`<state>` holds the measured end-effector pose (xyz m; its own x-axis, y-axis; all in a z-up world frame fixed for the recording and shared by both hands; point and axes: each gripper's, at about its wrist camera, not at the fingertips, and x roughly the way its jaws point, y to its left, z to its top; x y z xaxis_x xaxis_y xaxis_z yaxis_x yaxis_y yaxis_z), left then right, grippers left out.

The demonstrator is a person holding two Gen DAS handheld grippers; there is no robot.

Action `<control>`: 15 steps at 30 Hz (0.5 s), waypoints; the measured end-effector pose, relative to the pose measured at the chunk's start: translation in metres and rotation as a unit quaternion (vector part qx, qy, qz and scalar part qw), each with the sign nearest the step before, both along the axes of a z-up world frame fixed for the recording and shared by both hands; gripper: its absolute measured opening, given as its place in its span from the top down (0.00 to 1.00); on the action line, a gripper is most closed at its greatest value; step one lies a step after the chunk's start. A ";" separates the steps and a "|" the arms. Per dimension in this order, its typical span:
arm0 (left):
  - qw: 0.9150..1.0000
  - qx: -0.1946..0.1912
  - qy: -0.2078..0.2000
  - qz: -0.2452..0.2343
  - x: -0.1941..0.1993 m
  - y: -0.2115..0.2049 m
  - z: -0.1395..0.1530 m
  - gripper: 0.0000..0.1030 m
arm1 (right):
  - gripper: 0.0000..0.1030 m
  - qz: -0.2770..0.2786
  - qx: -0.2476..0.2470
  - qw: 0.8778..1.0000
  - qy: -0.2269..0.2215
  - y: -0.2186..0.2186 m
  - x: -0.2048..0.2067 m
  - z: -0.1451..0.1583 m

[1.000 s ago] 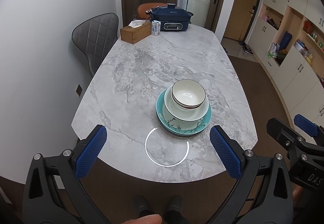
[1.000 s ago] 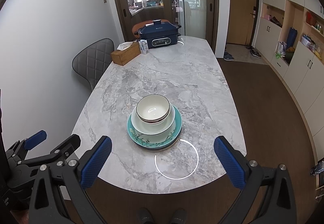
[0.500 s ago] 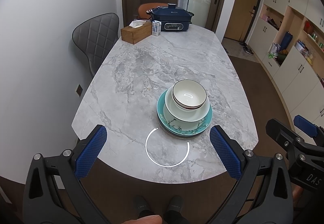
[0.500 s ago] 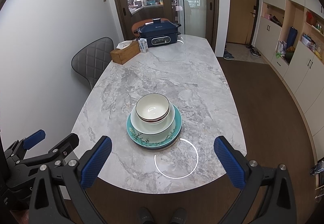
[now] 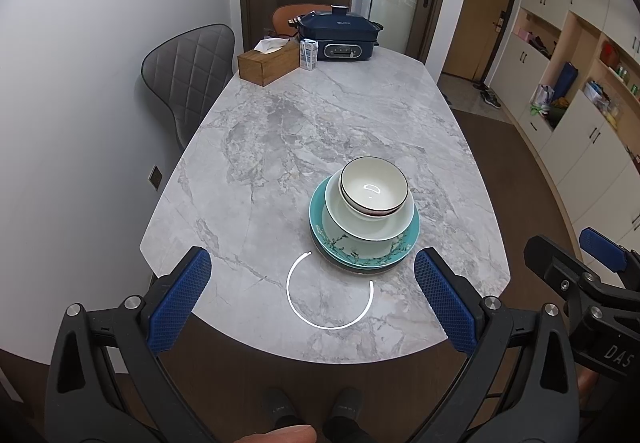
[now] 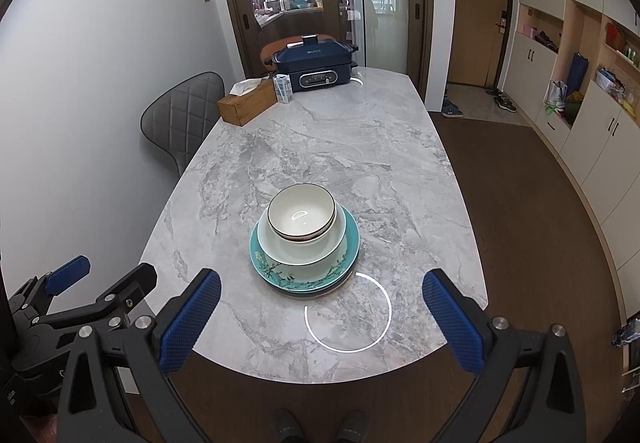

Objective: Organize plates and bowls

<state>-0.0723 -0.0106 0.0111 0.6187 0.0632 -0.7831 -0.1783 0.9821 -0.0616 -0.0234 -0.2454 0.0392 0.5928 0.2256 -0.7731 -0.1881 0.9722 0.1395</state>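
A stack of dishes stands near the front end of the marble table (image 5: 320, 131). A white bowl with a dark rim (image 5: 374, 187) sits in a larger pale bowl (image 5: 360, 223), on a teal flowered plate (image 5: 360, 255). The same stack shows in the right wrist view: white bowl (image 6: 301, 213), pale bowl (image 6: 300, 249), teal plate (image 6: 296, 279). My left gripper (image 5: 312, 299) is open and empty, held back over the table's front edge. My right gripper (image 6: 320, 319) is open and empty, also back from the stack.
At the table's far end stand a wooden tissue box (image 5: 268, 61), a small carton (image 5: 309, 54) and a dark blue electric cooker (image 5: 338, 37). A grey quilted chair (image 5: 188, 71) stands at the table's left side. Cabinets line the right wall.
Both views have shifted very slightly; the stack sits a touch higher in the right wrist view. Both grippers stay open and nothing on the table has moved.
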 end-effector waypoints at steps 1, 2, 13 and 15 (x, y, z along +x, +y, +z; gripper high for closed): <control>1.000 0.000 0.000 0.000 0.000 0.000 0.000 0.00 | 0.00 0.000 0.000 1.000 0.000 0.000 0.000 0.000; 1.000 -0.001 0.000 0.000 0.000 0.001 0.000 0.00 | 0.00 0.000 -0.001 1.000 0.000 0.000 0.001 0.000; 1.000 0.004 0.001 0.005 0.005 0.002 -0.007 0.00 | 0.00 0.000 0.001 1.000 0.003 0.000 -0.002 -0.006; 1.000 0.004 0.001 0.005 0.005 0.002 -0.009 0.00 | 0.00 0.000 0.002 1.000 0.005 -0.001 -0.004 -0.008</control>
<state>-0.0670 -0.0087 0.0024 0.6159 0.0764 -0.7841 -0.1884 0.9807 -0.0524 -0.0270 -0.2462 0.0311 0.5852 0.2294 -0.7777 -0.1876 0.9714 0.1454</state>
